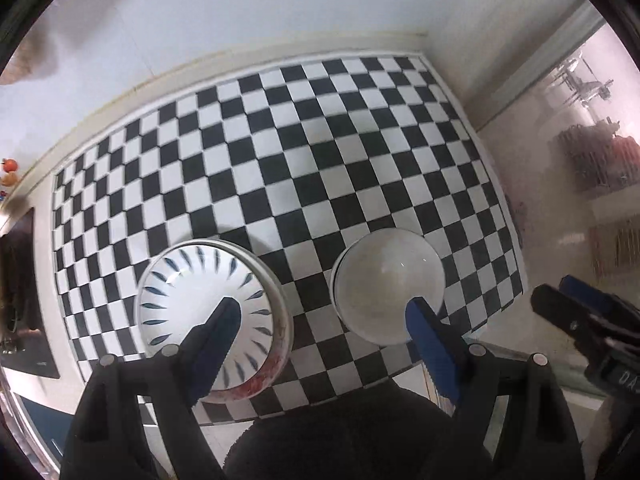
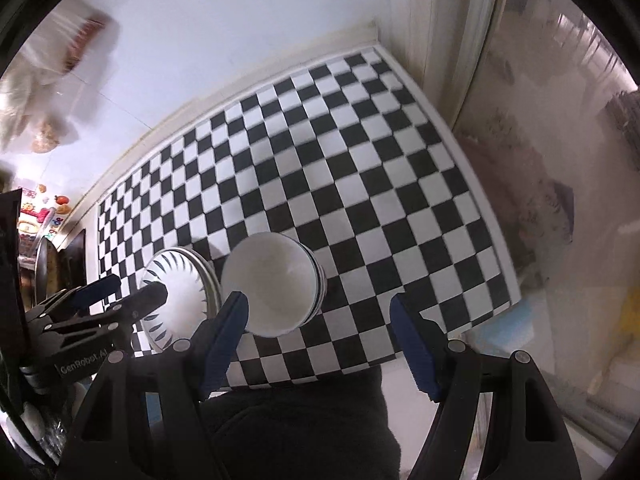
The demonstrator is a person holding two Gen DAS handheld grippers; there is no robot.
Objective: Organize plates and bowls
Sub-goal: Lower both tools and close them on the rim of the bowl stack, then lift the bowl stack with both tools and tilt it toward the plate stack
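Glossy round bowls (image 1: 388, 284) on checkered mat (image 1: 280, 140)

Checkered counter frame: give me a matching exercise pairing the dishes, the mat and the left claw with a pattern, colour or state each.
Things:
1. round bowl stack at the mat's left
2. plain round bowl
3. flat mat under the dishes
4. left claw

Descriptions:
A. black and white squares
B. open, gripping nothing
C. blue dashes radiating inside
D. all-white inside

Pairs: 1-C, 2-D, 3-A, 4-B
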